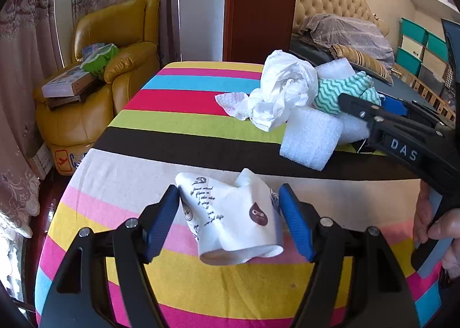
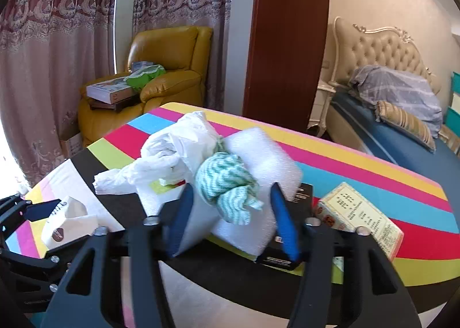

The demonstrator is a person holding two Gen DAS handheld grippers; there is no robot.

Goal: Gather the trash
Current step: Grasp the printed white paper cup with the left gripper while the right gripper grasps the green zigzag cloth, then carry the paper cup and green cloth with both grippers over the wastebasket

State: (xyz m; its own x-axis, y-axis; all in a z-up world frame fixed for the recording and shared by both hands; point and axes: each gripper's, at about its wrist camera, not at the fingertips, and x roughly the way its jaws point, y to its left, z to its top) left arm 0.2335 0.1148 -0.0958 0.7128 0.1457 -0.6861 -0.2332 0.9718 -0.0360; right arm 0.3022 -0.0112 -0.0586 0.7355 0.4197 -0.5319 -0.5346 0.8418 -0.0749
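Here, L gripper (image 1: 228, 220) sits low over the striped tablecloth (image 1: 184, 123), jaws partway closed round a crumpled paper cup (image 1: 230, 221) w/ brown print; left pad touches the cup's side, right pad is at its edge, so it looks gripped. Cup lies on its side on the pink/cream stripes, near the front of the table. R gripper (image 2: 230, 218) is further back at the trash pile, jaws narrowed onto a white foam piece (image 2: 247, 230) w/ a green-white wavy cloth (image 2: 227, 181) bunched on top; both blue pads press the foam. Crumpled white plastic bag (image 2: 172, 152) lies just left of the cloth, touching it. Yellowish printed box (image 2: 359, 221) sits right of the R gripper, a black box (image 2: 276, 259) under the foam. Yellow armchair (image 1: 112, 49) behind the table.
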